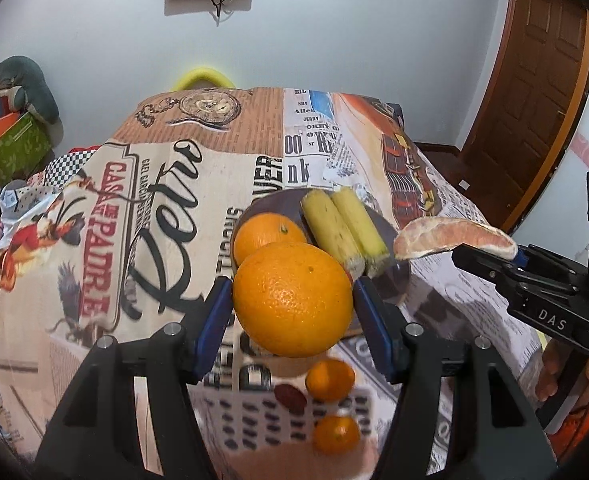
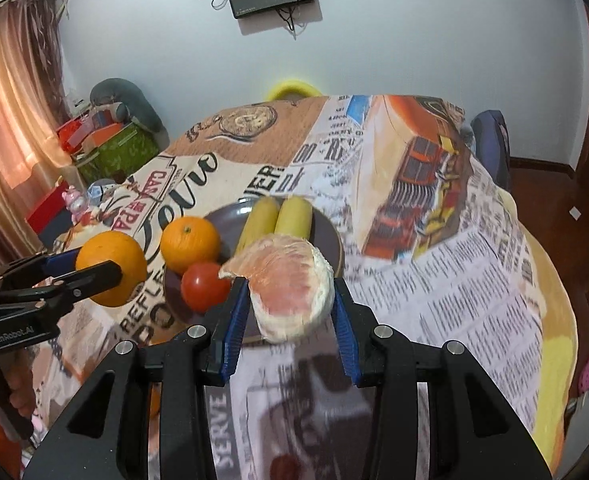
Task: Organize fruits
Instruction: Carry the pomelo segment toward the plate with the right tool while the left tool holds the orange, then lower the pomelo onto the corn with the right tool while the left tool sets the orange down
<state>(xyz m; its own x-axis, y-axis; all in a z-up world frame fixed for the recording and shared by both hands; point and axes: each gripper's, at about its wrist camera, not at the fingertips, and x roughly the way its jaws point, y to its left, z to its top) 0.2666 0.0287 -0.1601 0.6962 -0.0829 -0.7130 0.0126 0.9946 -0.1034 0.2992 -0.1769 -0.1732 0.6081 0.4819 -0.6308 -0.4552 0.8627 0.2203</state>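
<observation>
Right tool (image 1: pixel 490 256) marked "DAS"; left tool (image 2: pixel 94 276) "GenRobot.AI".

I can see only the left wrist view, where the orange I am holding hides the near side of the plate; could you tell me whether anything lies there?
Observer: Yes. Behind your held orange, a red tomato sits at the near edge of the plate, beside the resting orange.
Operator: Thank you. Is the right gripper gripping its peeled segment on both sides?
Observer: Yes. The right gripper has a blue pad pressed on each side of the peeled segment.
</observation>
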